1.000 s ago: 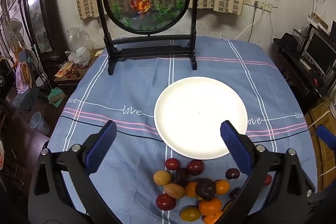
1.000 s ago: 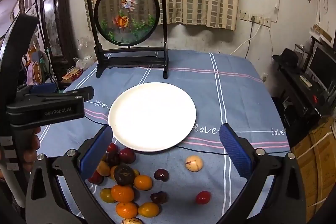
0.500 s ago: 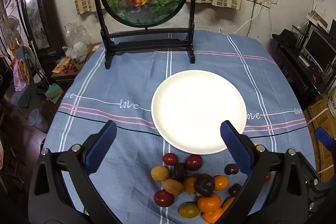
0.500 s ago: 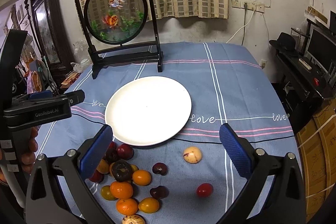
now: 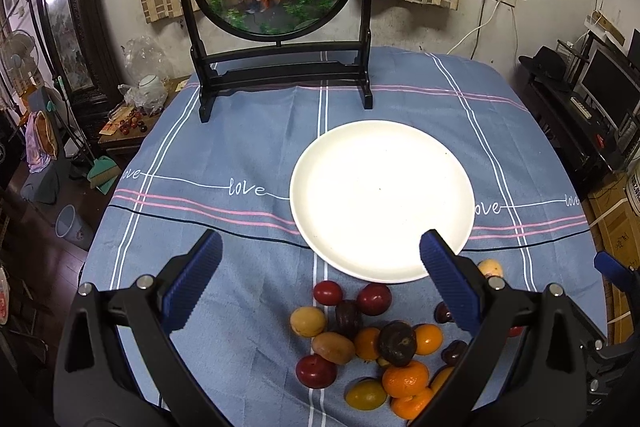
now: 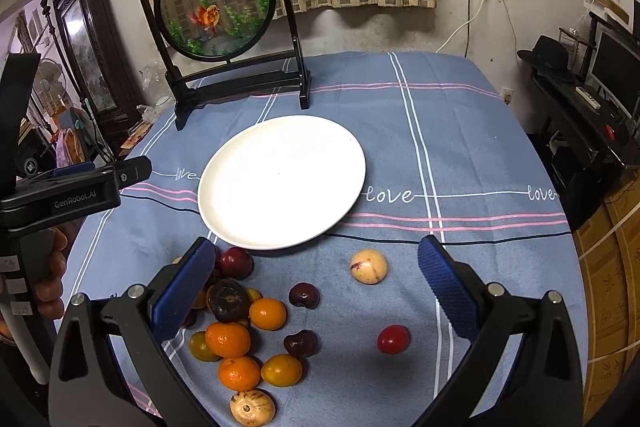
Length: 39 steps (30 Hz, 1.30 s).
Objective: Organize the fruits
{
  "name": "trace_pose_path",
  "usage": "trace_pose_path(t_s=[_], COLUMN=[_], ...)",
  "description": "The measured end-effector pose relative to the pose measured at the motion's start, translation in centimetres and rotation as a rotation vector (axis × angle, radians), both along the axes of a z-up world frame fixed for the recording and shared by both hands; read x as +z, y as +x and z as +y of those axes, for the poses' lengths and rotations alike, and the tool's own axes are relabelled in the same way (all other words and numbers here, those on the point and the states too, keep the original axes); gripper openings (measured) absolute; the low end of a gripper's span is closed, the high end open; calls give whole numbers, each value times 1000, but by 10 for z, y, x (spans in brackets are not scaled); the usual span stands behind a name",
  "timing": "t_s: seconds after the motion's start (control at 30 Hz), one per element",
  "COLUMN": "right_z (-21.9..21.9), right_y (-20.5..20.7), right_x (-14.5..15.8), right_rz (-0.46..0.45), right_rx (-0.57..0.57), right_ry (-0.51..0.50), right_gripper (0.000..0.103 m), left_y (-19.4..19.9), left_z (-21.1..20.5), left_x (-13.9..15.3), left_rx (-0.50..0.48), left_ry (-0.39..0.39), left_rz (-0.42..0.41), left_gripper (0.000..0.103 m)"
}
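Note:
A bare white plate (image 5: 380,199) (image 6: 282,181) lies on the blue tablecloth. In front of it sits a heap of small fruits (image 5: 372,343) (image 6: 236,323): oranges, dark plums, red and yellow ones. A pale yellow fruit (image 6: 369,266), a dark cherry (image 6: 304,295) and a red fruit (image 6: 393,339) lie apart to the right. My left gripper (image 5: 318,279) hangs open above the heap's left side, holding nothing. My right gripper (image 6: 316,279) is open too, over the scattered fruits. The left tool's body (image 6: 72,187) and a hand show at the right view's left edge.
A round goldfish screen on a black stand (image 5: 276,7) (image 6: 224,27) occupies the table's far side. The tablecloth (image 5: 240,147) shows bare cloth left of the plate. Beyond the right table edge stand a dark cabinet with a monitor (image 6: 600,99); clutter lies on the floor at left (image 5: 72,163).
Both grippers have risen and drawn back slightly, so plate and fruits sit a little higher in both views. Neither gripper has changed its opening; no fruit has moved.

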State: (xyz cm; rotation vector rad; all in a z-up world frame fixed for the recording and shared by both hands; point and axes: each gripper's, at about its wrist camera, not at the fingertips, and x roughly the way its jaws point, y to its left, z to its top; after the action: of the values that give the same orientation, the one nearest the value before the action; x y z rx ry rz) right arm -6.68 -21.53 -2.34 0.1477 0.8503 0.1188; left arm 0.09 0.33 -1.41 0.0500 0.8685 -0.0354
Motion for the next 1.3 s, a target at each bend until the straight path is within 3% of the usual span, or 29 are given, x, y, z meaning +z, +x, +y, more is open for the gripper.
trace_pose_path(t_s=[0.8, 1.17, 1.3], right_z=[3, -31, -34], right_y=[-7, -31, -55], right_x=[-10, -35, -58], right_rz=[22, 85, 167], right_rx=[35, -19, 62], right_ry=[0, -72, 40], right_gripper=[102, 102, 102], left_y=[-4, -22, -37], left_z=[0, 30, 44], left_x=[-11, -36, -59], left_rx=[-6, -24, -49], left_ry=[4, 7, 5], left_rz=[13, 53, 111], left_gripper=[101, 100, 100])
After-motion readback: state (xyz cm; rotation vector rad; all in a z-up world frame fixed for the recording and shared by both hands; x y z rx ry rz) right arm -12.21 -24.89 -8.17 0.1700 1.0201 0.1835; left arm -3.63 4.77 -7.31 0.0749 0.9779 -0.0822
